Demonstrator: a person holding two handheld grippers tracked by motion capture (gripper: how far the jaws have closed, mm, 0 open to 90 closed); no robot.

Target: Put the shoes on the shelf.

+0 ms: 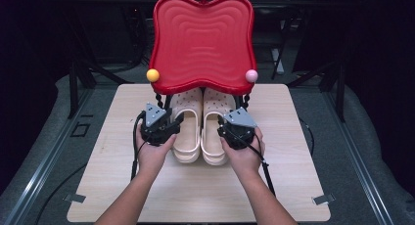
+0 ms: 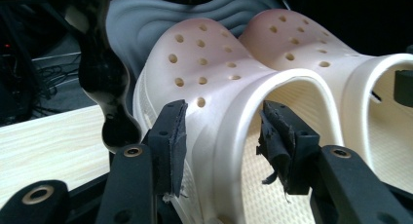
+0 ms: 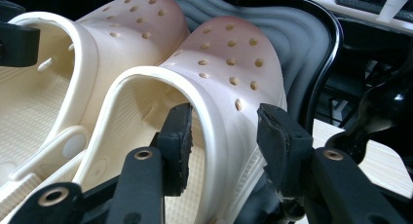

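Note:
Two cream clogs stand side by side on the wooden table [image 1: 195,195], toes tucked under a red wavy tray-top stand [image 1: 203,39]. My left gripper [image 1: 172,121] straddles the outer side wall of the left clog [image 1: 188,132]. In the left gripper view the jaws [image 2: 224,131] stand apart around that clog [image 2: 209,83], with a gap at the inner pad. My right gripper [image 1: 224,123] straddles the outer wall of the right clog [image 1: 211,137]. In the right gripper view its jaws [image 3: 226,131] stand open around that clog [image 3: 229,63], and neither pad presses on it.
The stand rests on black beaded legs [image 2: 104,73] close beside each gripper, with a yellow ball [image 1: 153,75] and a pink ball [image 1: 251,76] at its front corners. Its red top overhangs the clogs' toes. Bare tabletop lies to both sides and in front.

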